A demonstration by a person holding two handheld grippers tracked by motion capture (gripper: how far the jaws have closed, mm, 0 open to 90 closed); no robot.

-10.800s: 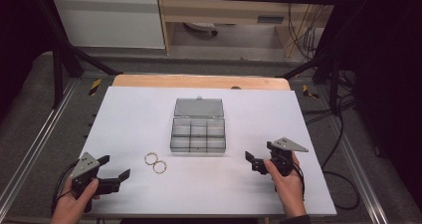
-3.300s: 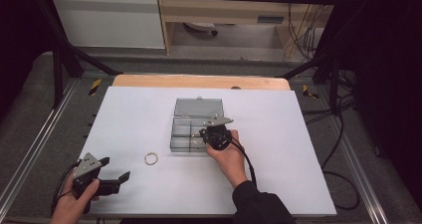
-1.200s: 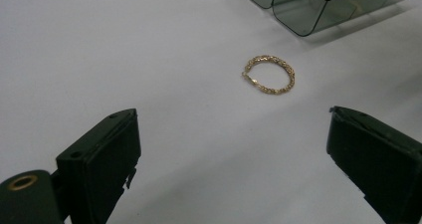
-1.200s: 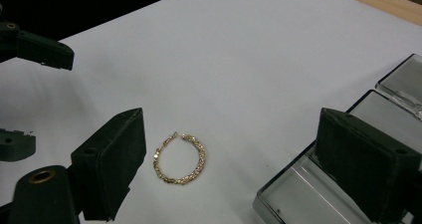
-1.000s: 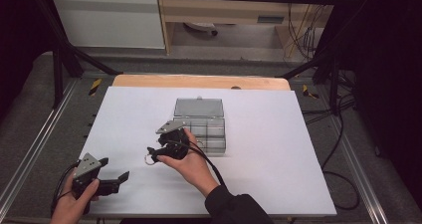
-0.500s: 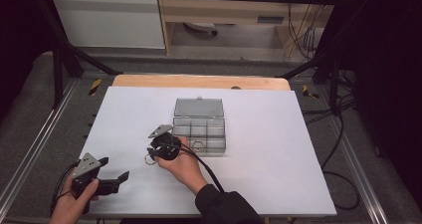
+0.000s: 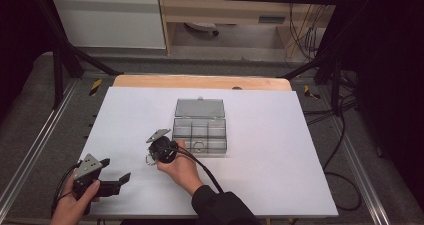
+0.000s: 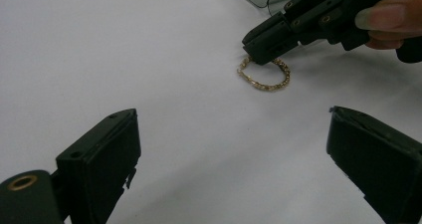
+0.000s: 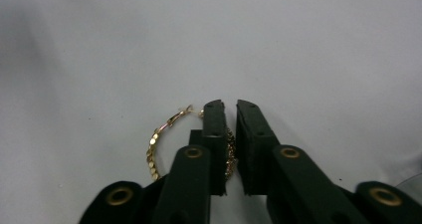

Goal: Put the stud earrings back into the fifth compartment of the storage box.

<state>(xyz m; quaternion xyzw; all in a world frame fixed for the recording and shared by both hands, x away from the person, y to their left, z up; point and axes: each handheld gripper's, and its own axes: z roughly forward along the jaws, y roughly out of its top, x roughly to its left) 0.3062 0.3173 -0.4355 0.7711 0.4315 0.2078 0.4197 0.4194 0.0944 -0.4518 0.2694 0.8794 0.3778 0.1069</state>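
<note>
In the lower left of the high view the left gripper [image 7: 114,180] rests on the white table [image 7: 280,165], jaws spread wide. Right of it, near centre, the right gripper [image 7: 150,156] pinches a gold hoop earring [image 9: 158,149] lying on the table, just left of the open clear compartment box [image 7: 199,130]

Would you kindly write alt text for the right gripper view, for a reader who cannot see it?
The right hand-held gripper has its two black jaws nearly closed around one side of a gold hoop earring lying on a white table. The rest of the hoop curves out to the left of the jaws.
</note>
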